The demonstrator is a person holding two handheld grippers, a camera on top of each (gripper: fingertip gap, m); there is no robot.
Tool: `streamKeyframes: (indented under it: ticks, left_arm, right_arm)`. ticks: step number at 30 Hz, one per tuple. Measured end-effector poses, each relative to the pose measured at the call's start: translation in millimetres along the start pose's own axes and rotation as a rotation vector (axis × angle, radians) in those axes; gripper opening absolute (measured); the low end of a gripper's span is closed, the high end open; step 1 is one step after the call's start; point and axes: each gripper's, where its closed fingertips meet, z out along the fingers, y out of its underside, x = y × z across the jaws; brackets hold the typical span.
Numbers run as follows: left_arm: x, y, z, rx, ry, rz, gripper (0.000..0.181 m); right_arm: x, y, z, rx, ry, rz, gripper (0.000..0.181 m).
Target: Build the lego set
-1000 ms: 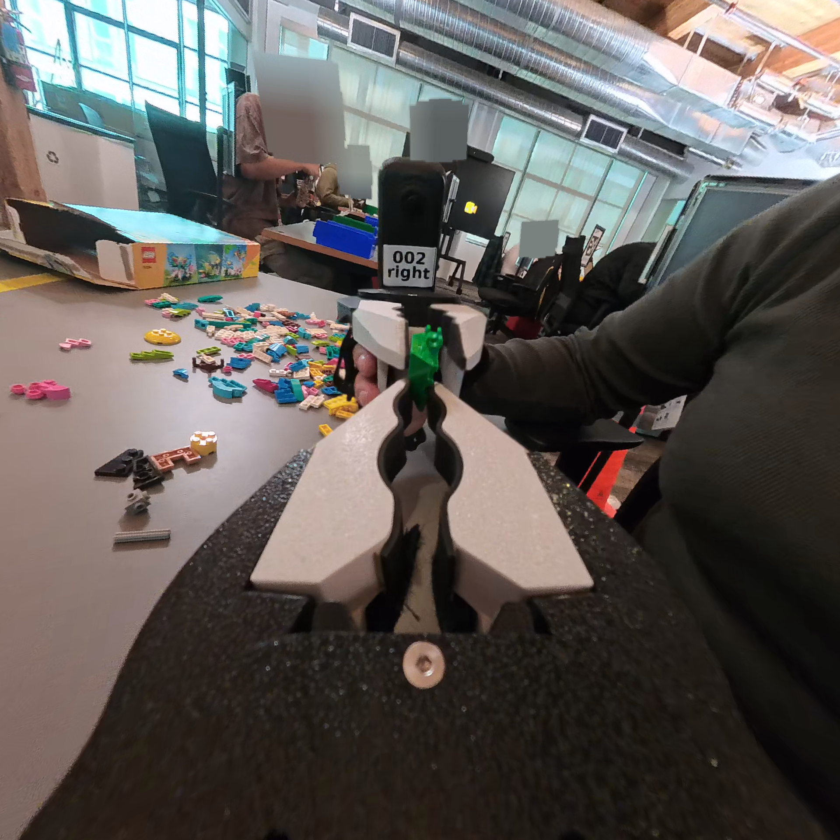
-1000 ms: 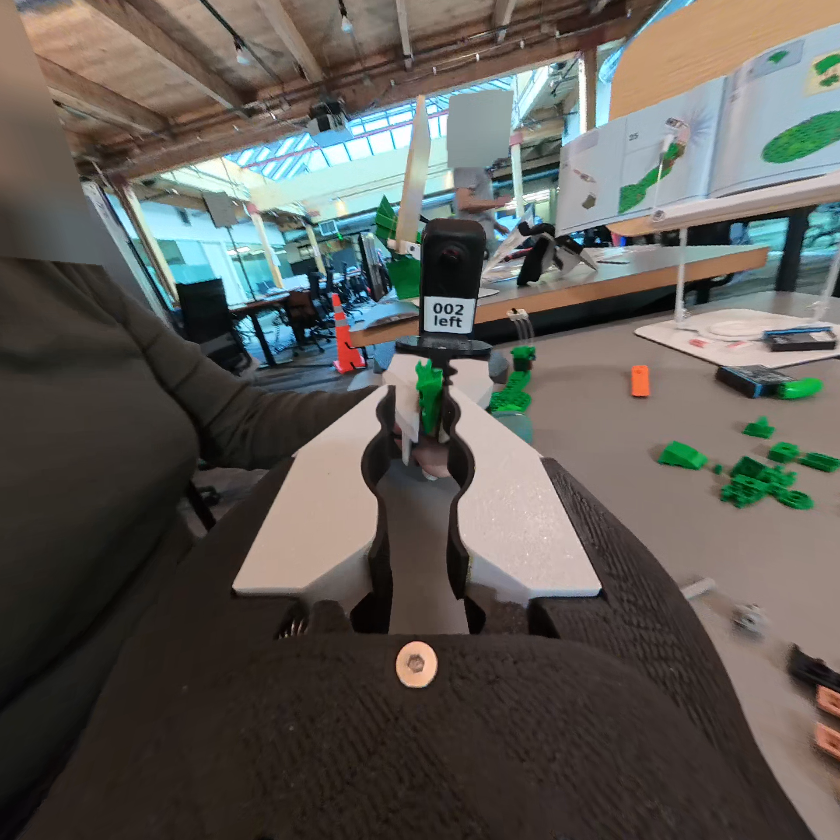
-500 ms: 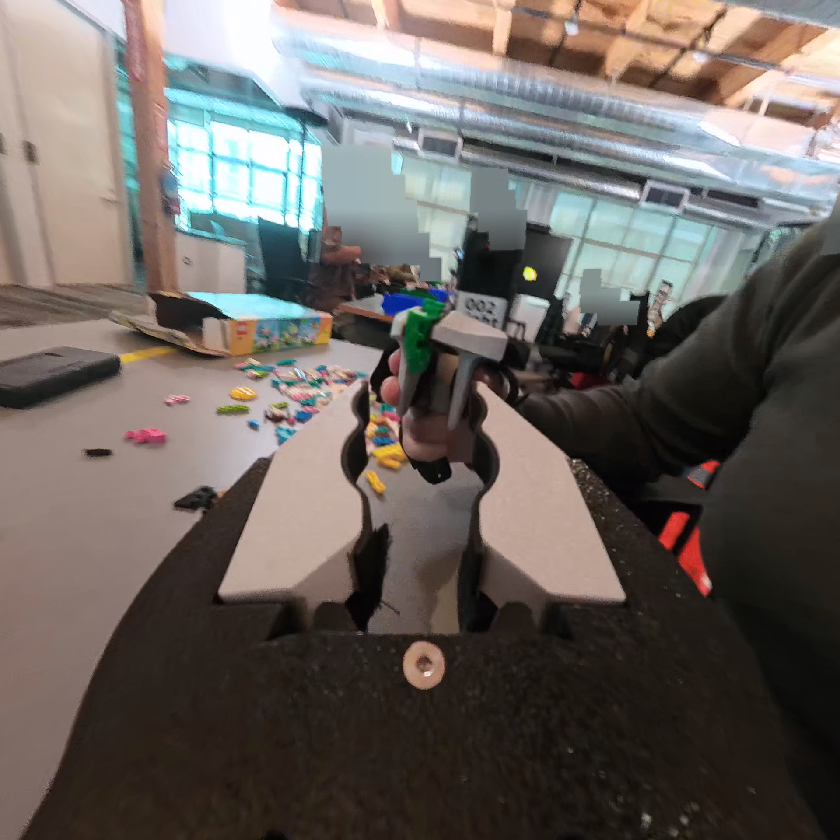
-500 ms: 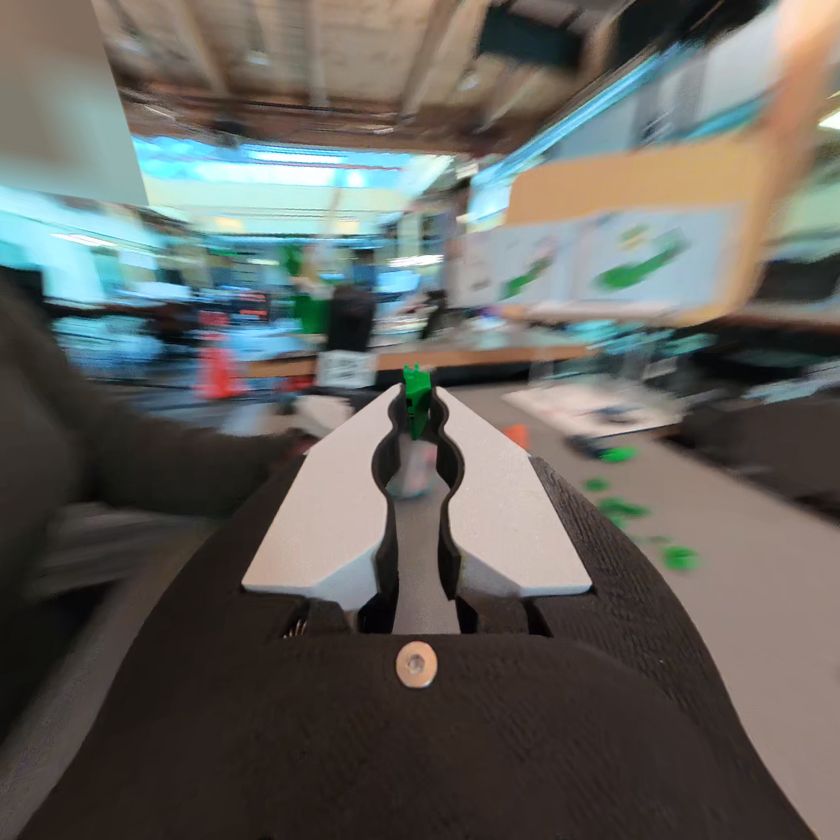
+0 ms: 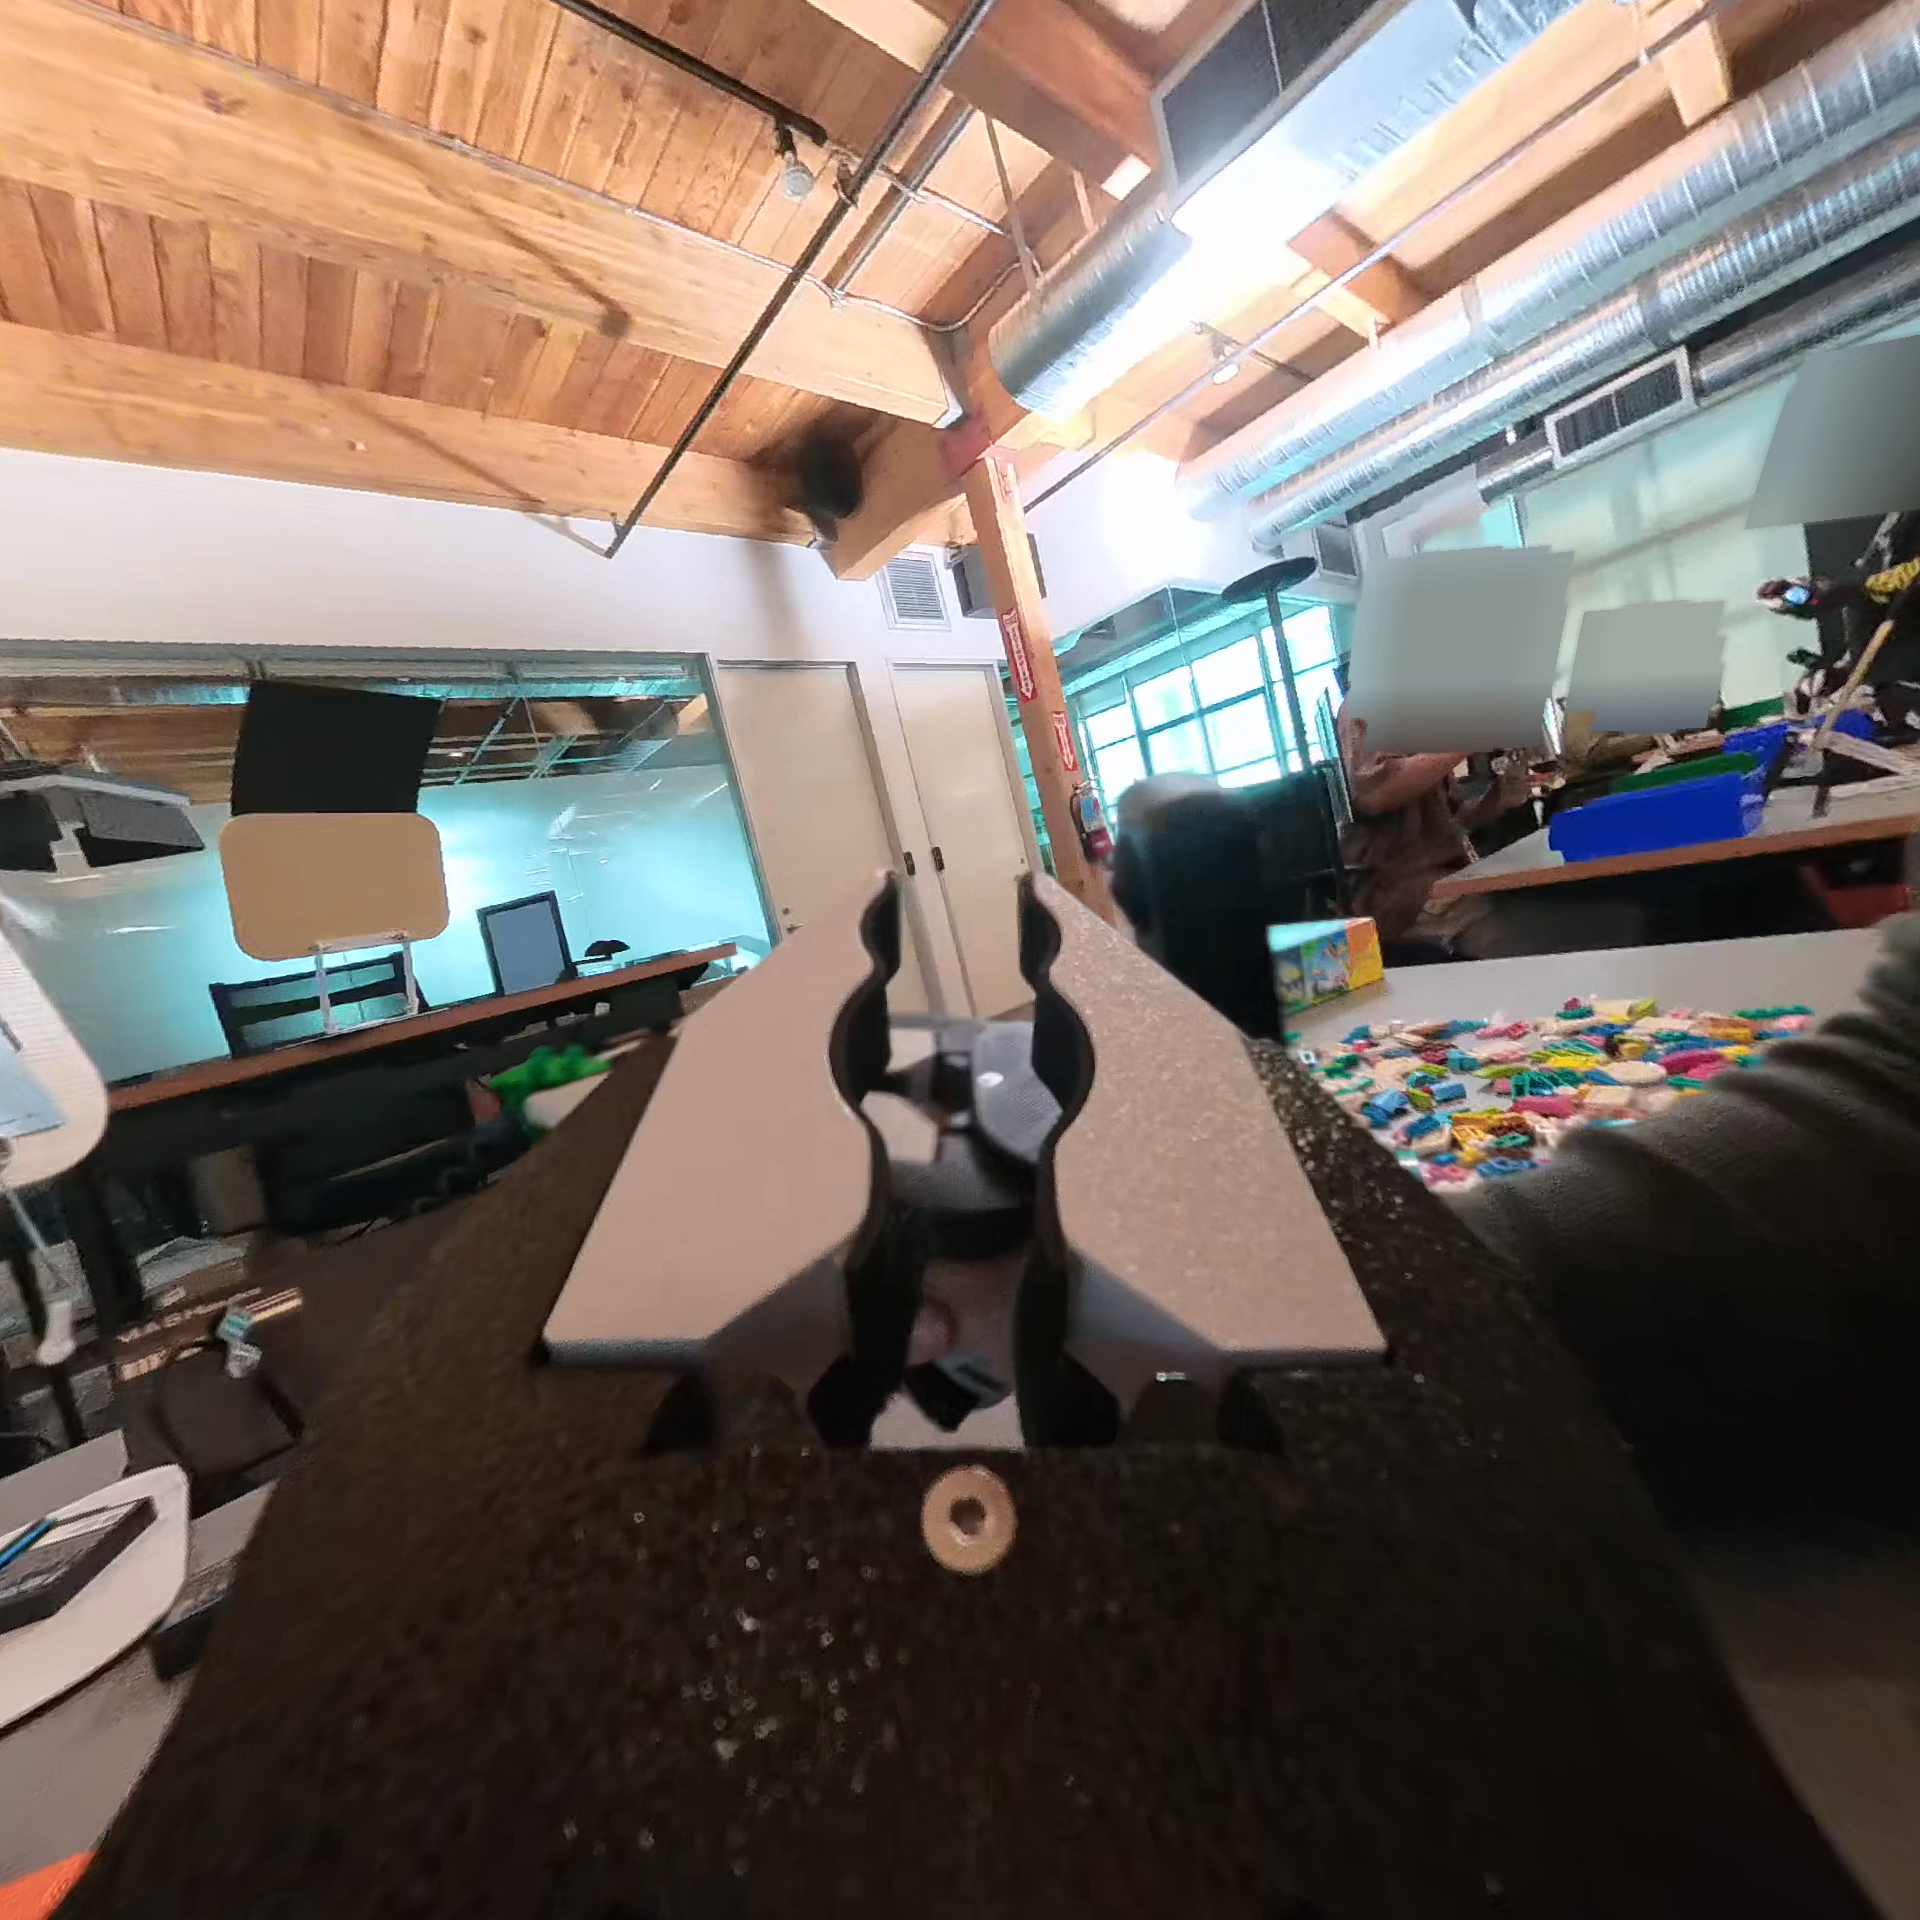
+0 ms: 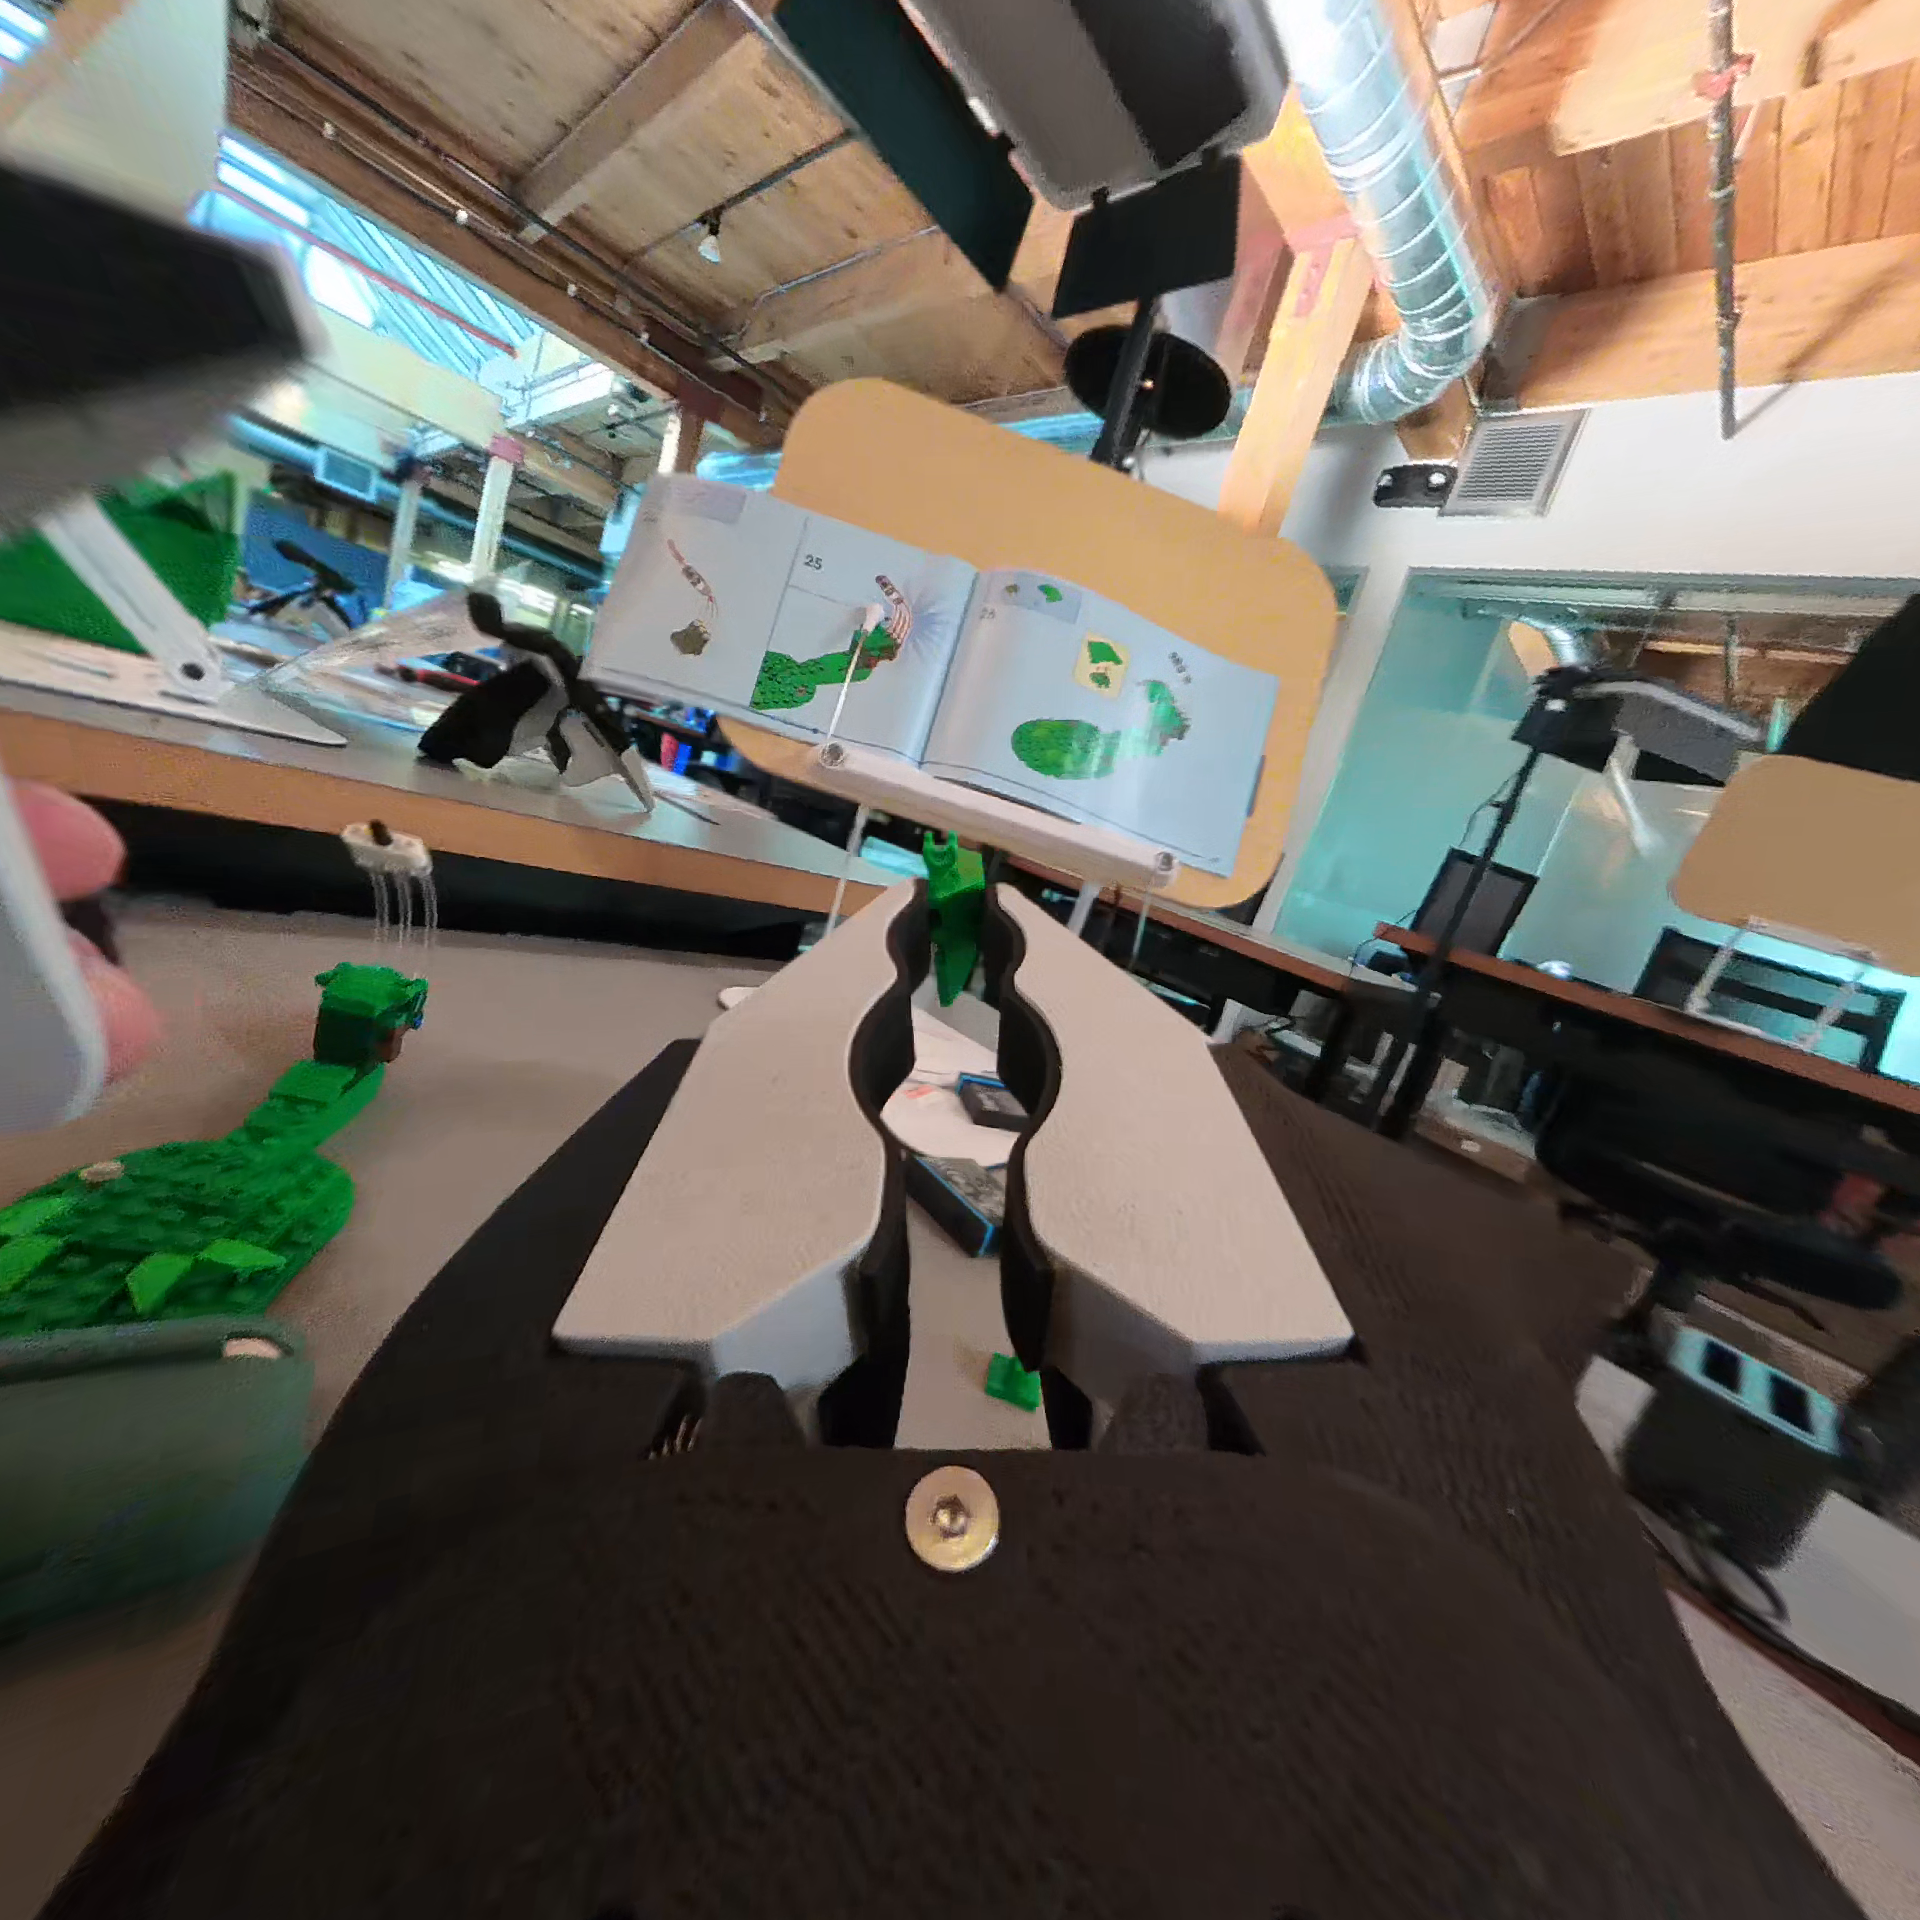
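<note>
My right gripper is shut on a small green lego piece, which stands upright between the tips, held above the table. A flat green lego build with a raised block at its far end lies on the grey table to its left. My left gripper is open and empty, raised and aimed across the room. A pile of colourful loose bricks lies on the table to its right, beside my dark sleeve.
An open instruction booklet stands on a holder behind the right gripper. A loose green brick and flat black-and-blue objects lie on the table under it. A lego box stands beyond the brick pile. People sit at far desks. Spacing between my two grippers at the tips: around 12 cm.
The two grippers faced each other, both on the green piece. The left one let go and opened. Both swung apart, and the right kept the piece.
</note>
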Motion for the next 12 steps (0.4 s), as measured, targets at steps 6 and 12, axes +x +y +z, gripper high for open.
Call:
streamKeyframes:
  ticks: [6, 12]
  left_arm:
    - [30, 14, 3, -0.033, 0.09, 0.061, 0.015]
    - [35, 17, 1, -0.039, 0.113, 0.078, 0.005]
  right_arm:
    - [-16, 7, -2, 0.003, -0.109, -0.068, 0.008]
    - [-20, 5, -4, 0.009, -0.121, -0.093, 0.008]
